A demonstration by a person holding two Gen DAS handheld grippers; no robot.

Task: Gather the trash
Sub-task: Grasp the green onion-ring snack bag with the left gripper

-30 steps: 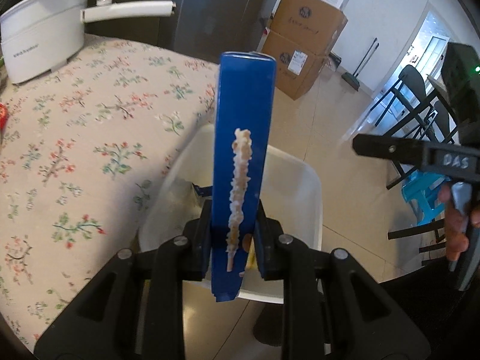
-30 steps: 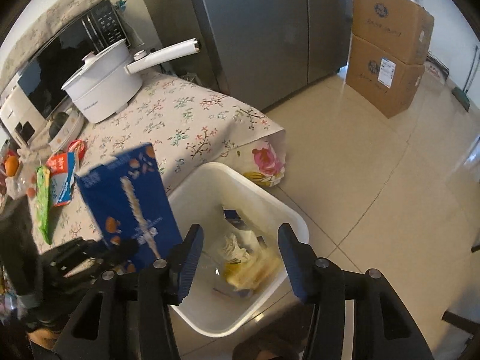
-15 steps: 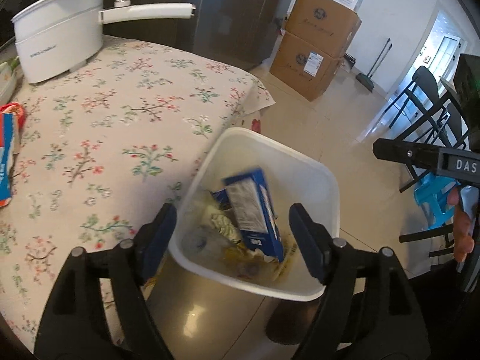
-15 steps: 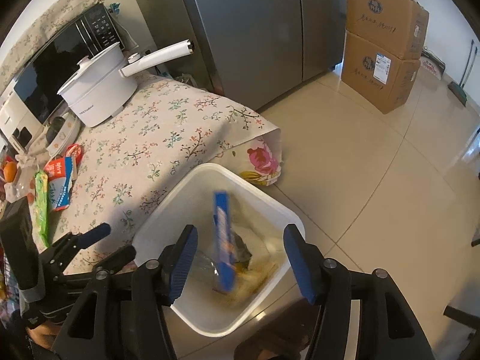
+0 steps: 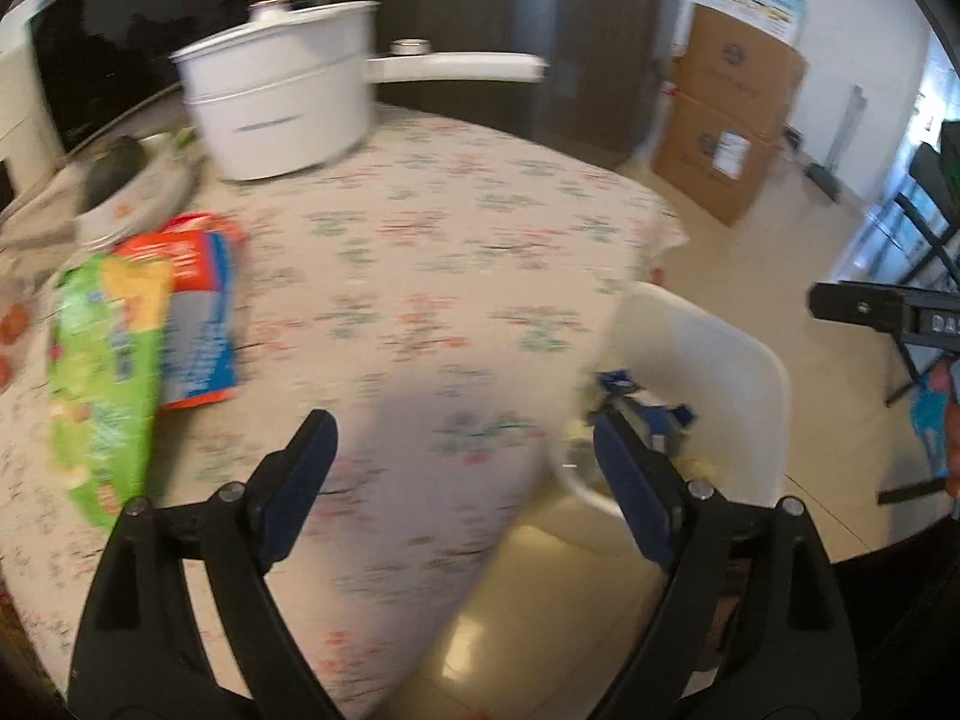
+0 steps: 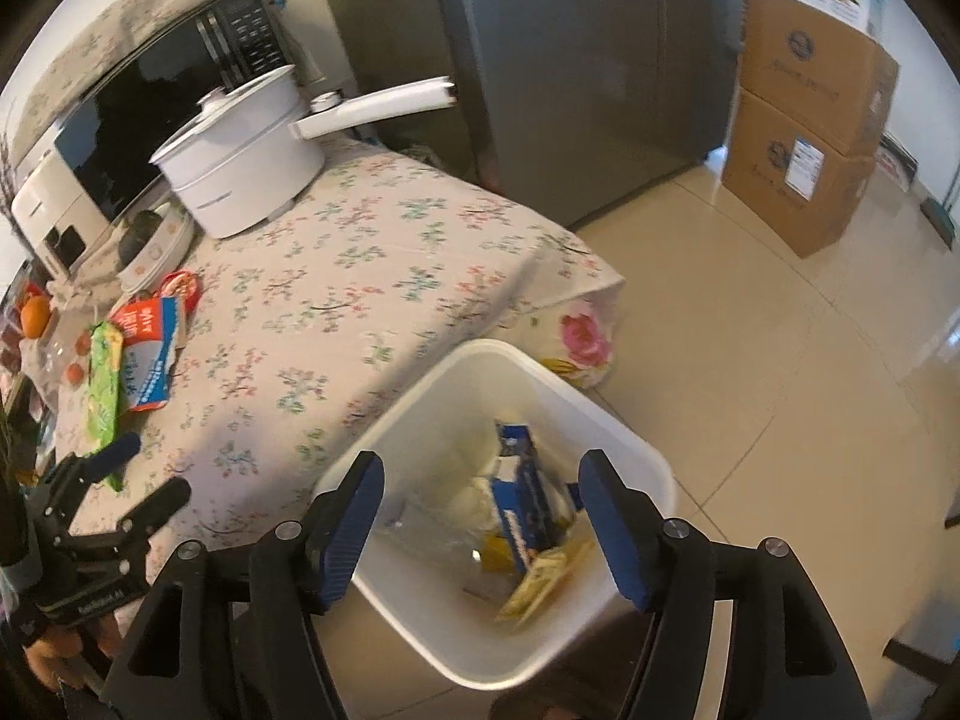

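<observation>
A blue box [image 6: 528, 504] lies among wrappers inside the white bin [image 6: 600, 420], which stands on the floor against the table's edge. My right gripper [image 6: 480, 462] hovers over the bin with its jaws opening and nothing between them. My left gripper [image 5: 462, 426] is above the floral tablecloth [image 5: 420, 276], jaws opening and empty, with the bin [image 5: 720, 348] at its right. A green wrapper [image 5: 102, 372] and a red-and-blue packet [image 5: 192, 312] lie on the table at the left. The right wrist view also shows the left gripper [image 6: 150, 468] near the green wrapper [image 6: 103, 384].
A white pot [image 6: 240, 168] with a long handle stands at the table's back, in front of a microwave [image 6: 150, 120]. A dish [image 6: 156, 240] and an orange [image 6: 35, 315] sit at the far left. Cardboard boxes [image 6: 804, 138] and a steel fridge [image 6: 570, 60] stand beyond the tiled floor.
The left gripper let go of the blue box, which dropped into the bin, then swung left over the table with its jaws spreading. The right gripper's jaws widened above the bin.
</observation>
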